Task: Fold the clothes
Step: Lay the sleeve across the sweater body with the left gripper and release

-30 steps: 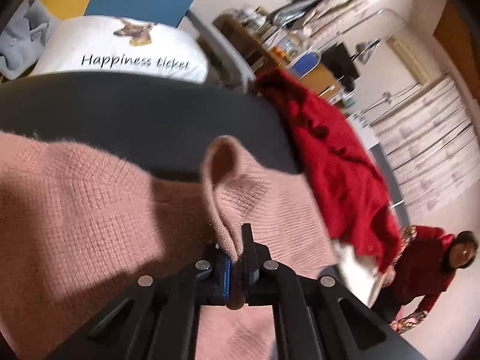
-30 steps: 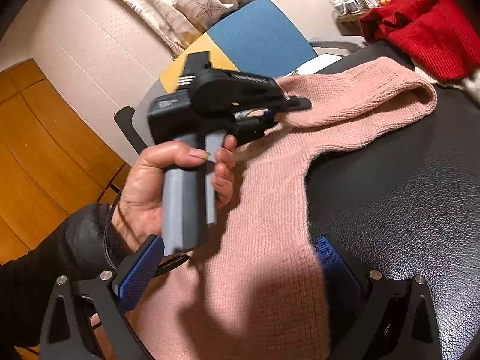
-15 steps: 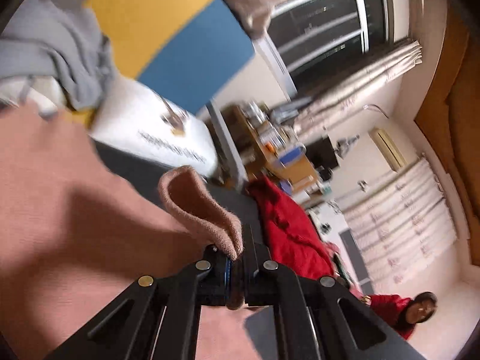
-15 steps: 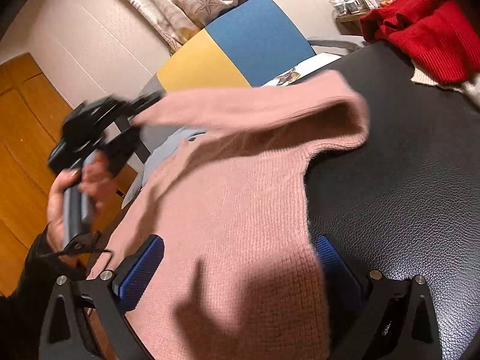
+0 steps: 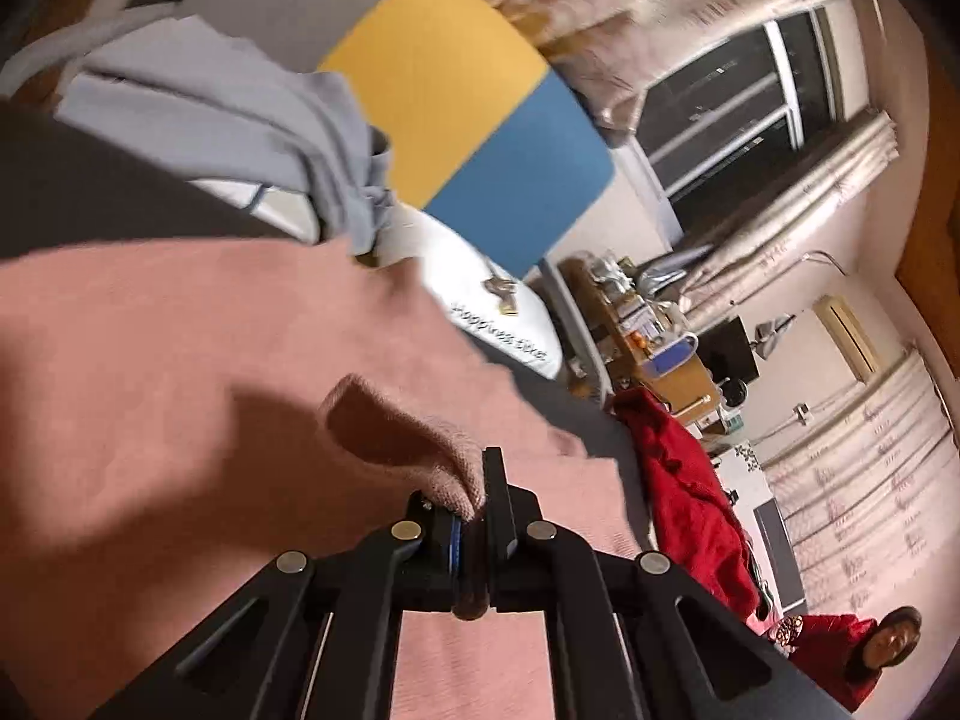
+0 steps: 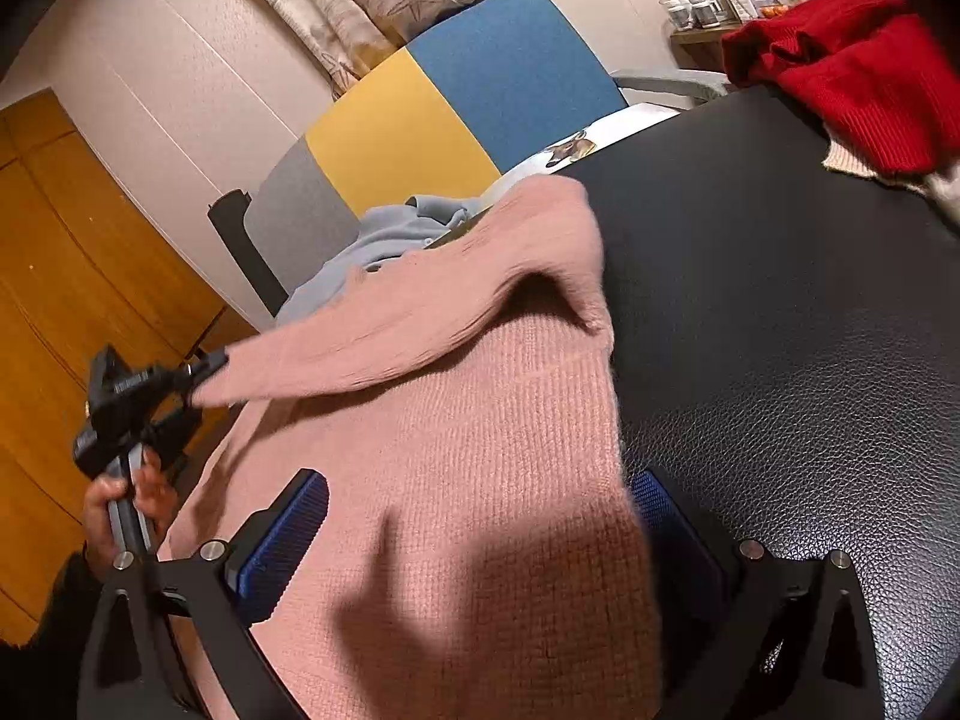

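Nearest, in the right wrist view: right gripper (image 6: 474, 540) spread wide over the pink sweater (image 6: 468, 480), gripping nothing, body flat on the black table (image 6: 780, 300). Further out, left gripper (image 5: 474, 510) clamped on the sleeve cuff (image 5: 420, 450), now carried across the body from the table side (a second ago stretched toward the red sweater (image 6: 852, 72)). Likely a sleeve fold mid-way; grey garment (image 6: 372, 240) beyond.

Wide bare black tabletop (image 6: 780, 312) lies open right of the pink sweater (image 6: 480, 480); a red garment (image 6: 852, 72) crowds the far right corner.
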### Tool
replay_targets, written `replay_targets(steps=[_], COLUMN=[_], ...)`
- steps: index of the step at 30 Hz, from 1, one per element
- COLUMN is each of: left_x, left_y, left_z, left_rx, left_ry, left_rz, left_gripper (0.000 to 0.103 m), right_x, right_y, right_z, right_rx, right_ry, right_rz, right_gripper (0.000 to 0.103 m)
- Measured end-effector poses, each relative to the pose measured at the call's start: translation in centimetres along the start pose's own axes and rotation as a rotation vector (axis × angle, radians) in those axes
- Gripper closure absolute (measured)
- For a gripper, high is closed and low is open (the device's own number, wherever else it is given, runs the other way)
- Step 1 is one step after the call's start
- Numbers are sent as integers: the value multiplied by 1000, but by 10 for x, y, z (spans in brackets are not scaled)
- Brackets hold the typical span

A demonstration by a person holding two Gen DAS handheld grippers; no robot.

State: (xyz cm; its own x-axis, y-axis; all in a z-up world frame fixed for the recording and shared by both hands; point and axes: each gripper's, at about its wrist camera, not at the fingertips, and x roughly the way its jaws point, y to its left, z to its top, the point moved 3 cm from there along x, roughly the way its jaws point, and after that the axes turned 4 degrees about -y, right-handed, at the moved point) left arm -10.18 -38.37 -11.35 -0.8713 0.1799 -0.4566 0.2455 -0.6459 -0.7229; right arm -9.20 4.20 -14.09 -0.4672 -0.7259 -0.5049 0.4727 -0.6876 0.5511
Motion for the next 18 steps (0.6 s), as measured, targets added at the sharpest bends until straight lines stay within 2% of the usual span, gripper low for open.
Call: replay_targets(steps=[4,9,10,13,15,18], left_x=[-5,-1,-1,-2,-3,-2], left_y=[34,49,51,58,61,63], left_z=[-13,-20,-19,-16,-14,-13], left_rx=[-40,-64,-70,-123,-141,-152], left_ry=[13,54,55,42,33,28], left_rz=[59,45,42,-15,-27,-30], left_gripper=[99,99,97,82,77,75], right_x=[2,3,1,-4,-3,12], right_y=[0,0,-1,-5,-6,-8], right_z=[1,5,9,25,38,53], right_rx=[4,22,49,218,324,413], right_ry=[5,28,27,-15,-50,-63], right_rz=[0,-3,17,172,275,319], right_gripper=[0,0,0,0,0,0])
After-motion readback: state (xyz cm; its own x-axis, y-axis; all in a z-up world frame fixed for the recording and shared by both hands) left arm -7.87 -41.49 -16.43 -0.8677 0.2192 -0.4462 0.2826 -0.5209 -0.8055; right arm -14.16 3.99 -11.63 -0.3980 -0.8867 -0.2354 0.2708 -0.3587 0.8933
